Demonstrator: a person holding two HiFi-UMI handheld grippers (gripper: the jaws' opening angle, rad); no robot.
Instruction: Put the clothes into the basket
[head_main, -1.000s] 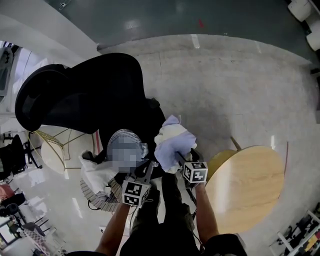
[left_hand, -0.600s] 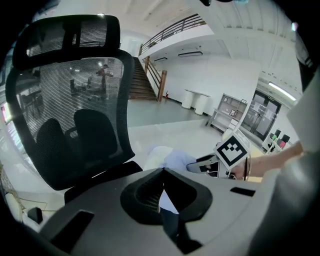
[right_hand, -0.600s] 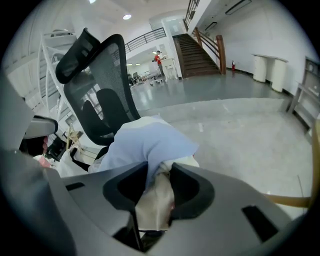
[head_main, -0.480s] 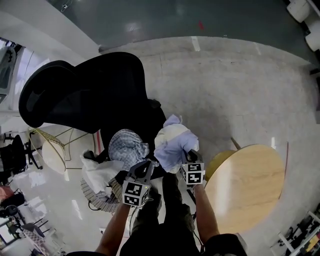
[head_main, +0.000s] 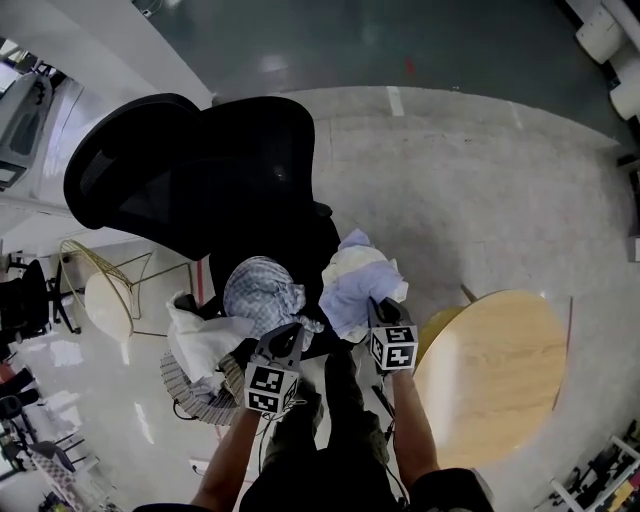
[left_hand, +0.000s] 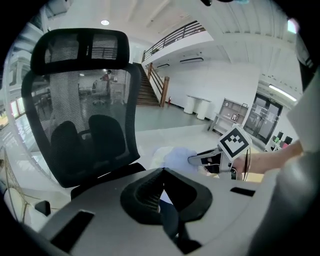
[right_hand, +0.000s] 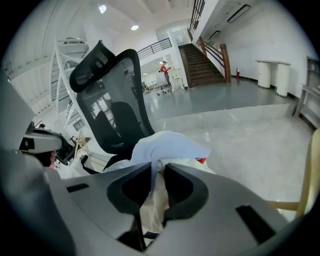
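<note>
A lavender and cream garment (head_main: 355, 280) (right_hand: 170, 145) is bunched over the seat of a black office chair (head_main: 200, 180). My right gripper (head_main: 372, 305) (right_hand: 159, 172) is closing on its near edge, with cloth pinched between the pads. Beside it on the seat lies a checkered cloth (head_main: 260, 290). My left gripper (head_main: 292, 332) (left_hand: 162, 172) hovers just in front of that cloth, its jaws together with no cloth seen in them. A striped basket (head_main: 180, 385) stands on the floor at the left, and a white garment (head_main: 200, 340) hangs over its rim.
A round wooden table (head_main: 490, 370) stands close on the right. The chair's tall mesh back (left_hand: 80, 100) rises behind the seat. A wire-frame stand (head_main: 105, 290) sits left of the basket. The person's legs are directly below the grippers.
The right gripper's jaws have gone from wide open to pinched on the lavender and cream garment, and it has lifted slightly. The left gripper has risen a little.
</note>
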